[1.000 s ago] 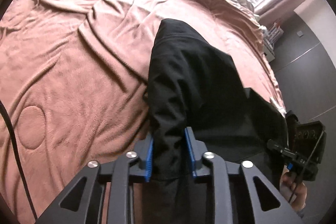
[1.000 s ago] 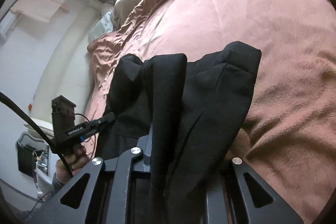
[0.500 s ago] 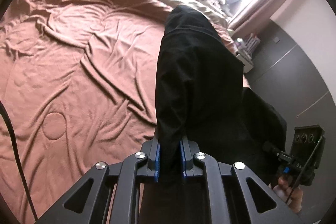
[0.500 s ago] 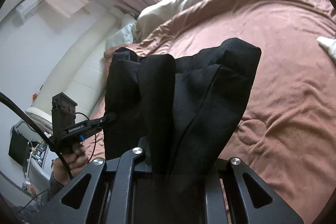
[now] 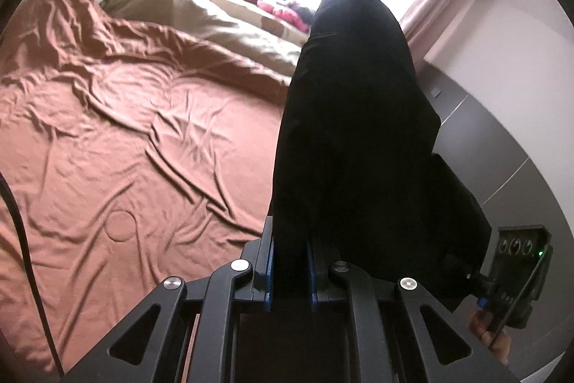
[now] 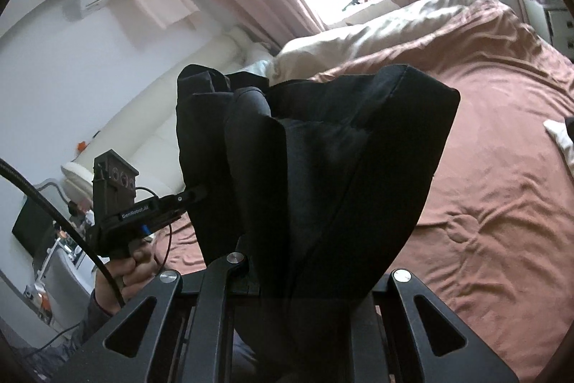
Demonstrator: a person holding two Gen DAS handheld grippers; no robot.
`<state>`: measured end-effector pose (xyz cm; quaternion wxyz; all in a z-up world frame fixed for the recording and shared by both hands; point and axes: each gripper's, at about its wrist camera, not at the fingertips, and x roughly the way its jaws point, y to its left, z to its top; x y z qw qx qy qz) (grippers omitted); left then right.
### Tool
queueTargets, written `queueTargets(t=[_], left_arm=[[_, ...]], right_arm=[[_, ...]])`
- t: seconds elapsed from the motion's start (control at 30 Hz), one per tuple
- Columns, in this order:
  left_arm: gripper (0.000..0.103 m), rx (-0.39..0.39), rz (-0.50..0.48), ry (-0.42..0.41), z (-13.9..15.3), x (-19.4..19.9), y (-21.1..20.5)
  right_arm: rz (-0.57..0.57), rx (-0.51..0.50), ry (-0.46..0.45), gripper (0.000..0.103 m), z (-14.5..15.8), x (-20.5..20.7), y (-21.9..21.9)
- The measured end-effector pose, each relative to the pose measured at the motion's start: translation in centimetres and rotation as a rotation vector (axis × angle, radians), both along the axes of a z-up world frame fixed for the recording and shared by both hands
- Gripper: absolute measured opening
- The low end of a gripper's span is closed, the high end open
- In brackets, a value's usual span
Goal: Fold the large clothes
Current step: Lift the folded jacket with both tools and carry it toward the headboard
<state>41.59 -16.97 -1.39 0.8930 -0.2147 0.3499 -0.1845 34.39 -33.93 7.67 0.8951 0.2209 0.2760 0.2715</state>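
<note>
A large black garment (image 5: 351, 131) hangs lifted above the bed, held between both grippers. My left gripper (image 5: 290, 261) is shut on one edge of it, the cloth pinched between the blue pads. My right gripper (image 6: 297, 261) is shut on another bunch of the same black garment (image 6: 323, 160), which drapes over and hides its fingertips. The left gripper also shows in the right wrist view (image 6: 143, 214), gripping the garment's far side. The right gripper's body shows at the right edge of the left wrist view (image 5: 516, 271).
A bed with a rumpled brown blanket (image 5: 125, 139) lies below, also in the right wrist view (image 6: 495, 167). A beige duvet (image 5: 201, 20) lies by the bright window. A white cloth (image 6: 563, 139) lies at the bed's right edge. A grey wall (image 5: 502, 146) stands on the right.
Both grippers have risen and tilted up, lifting the black garment off the bed; the window and walls now show. The left gripper's jaws closed tighter on the cloth.
</note>
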Motion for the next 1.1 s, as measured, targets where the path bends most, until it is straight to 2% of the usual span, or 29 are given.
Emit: queueTargets(t=[0.23, 0.47, 0.8, 1.1], left_arm=[[0.014, -0.013, 0.051, -0.075, 4.3, -3.9, 4.1], [0.014, -0.024, 0.128, -0.140, 7.6, -8.5, 9.8], [0.013, -0.025, 0.260, -0.192, 9.7, -14.1, 19.0], [0.013, -0.004, 0.390, -0.206, 9.9, -17.3, 28.5]], right_arm=[[0.047, -0.021, -0.073, 0.011, 2.1, -1.9, 3.3], [0.107, -0.033, -0.118, 0.011, 3.4, -1.3, 7.3], [0.223, -0.038, -0.138, 0.011, 3.2, 2.4, 13.5], [0.336, -0.043, -0.140, 0.011, 2.5, 6.6, 20.8]])
